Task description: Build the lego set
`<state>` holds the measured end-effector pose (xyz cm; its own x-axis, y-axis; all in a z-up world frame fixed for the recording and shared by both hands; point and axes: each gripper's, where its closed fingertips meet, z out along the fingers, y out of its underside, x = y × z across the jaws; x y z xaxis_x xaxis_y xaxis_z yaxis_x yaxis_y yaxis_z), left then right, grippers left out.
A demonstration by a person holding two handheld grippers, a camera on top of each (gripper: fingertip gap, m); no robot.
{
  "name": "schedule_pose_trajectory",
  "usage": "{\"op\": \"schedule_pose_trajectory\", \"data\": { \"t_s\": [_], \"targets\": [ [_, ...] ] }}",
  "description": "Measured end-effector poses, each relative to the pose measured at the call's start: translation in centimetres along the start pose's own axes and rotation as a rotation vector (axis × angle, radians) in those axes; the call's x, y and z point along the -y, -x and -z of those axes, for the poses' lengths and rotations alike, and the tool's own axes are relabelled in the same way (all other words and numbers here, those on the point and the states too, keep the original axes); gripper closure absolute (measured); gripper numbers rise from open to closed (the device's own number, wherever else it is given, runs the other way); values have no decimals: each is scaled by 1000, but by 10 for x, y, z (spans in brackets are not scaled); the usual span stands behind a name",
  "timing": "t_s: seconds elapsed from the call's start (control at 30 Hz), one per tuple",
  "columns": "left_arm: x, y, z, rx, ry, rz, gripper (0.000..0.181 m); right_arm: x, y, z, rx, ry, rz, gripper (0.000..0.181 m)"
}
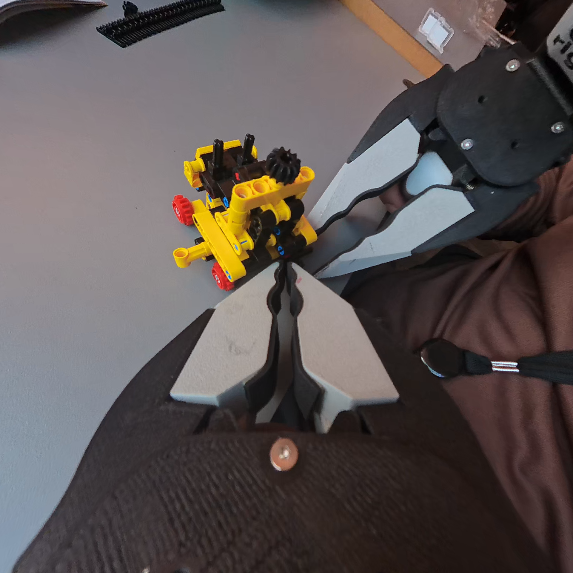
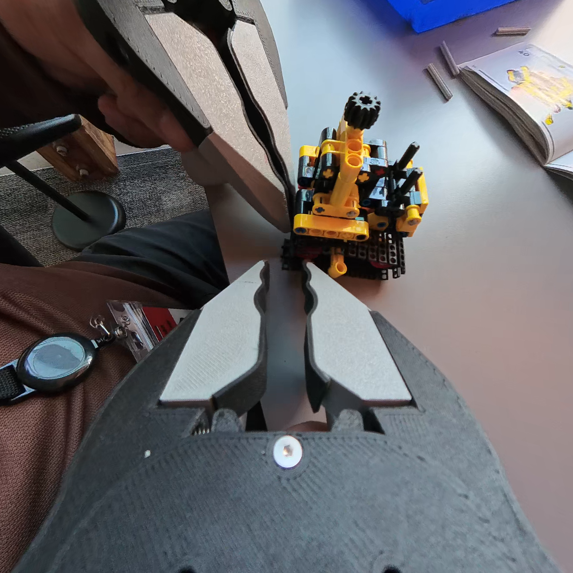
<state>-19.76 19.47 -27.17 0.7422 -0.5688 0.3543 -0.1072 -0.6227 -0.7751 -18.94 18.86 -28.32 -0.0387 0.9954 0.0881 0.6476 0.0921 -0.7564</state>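
A yellow and black lego vehicle (image 1: pixel 242 210) with red wheels (image 1: pixel 181 209) and a black gear (image 1: pixel 283 164) on top stands on the grey table (image 1: pixel 93 186), near its front edge. My left gripper (image 1: pixel 286 266) is shut, its tips pinching a thin black part at the model's near edge. My right gripper (image 1: pixel 316 246) is open, its tips at the model's side, one on each side of its rear corner. In the right wrist view the model (image 2: pixel 350 192) stands just beyond my open right gripper (image 2: pixel 286 267). The left gripper (image 2: pixel 290 198) touches its left side.
A black toothed track strip (image 1: pixel 161 21) lies at the far side. An open instruction booklet (image 2: pixel 521 102), brown rods (image 2: pixel 438 82) and a blue box (image 2: pixel 449 12) lie to the right. A person's brown clothing and a badge reel (image 1: pixel 440 358) are close behind the grippers. The tips of both grippers are at nearly the same place. It is some 12 cm from my right tips to the badge reel (image 1: pixel 440 358).
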Motion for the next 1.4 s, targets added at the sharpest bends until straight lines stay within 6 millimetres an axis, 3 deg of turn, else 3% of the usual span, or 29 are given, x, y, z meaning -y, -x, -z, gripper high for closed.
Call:
{"op": "schedule_pose_trajectory", "data": {
  "t_s": [0.47, 0.67, 1.4],
  "targets": [
    [-5, -2, 0, 18, 34, -41, 181, 0, 1, 1, 14, -2, -9, 160],
    [-3, -1, 6, -29, -7, 8, 181, 0, 0, 1, 16, -2, -15, 161],
    [3, -3, 1, -75, -16, 103, 172, -1, 1, 1, 13, -2, -4, 161]
  ]
}}
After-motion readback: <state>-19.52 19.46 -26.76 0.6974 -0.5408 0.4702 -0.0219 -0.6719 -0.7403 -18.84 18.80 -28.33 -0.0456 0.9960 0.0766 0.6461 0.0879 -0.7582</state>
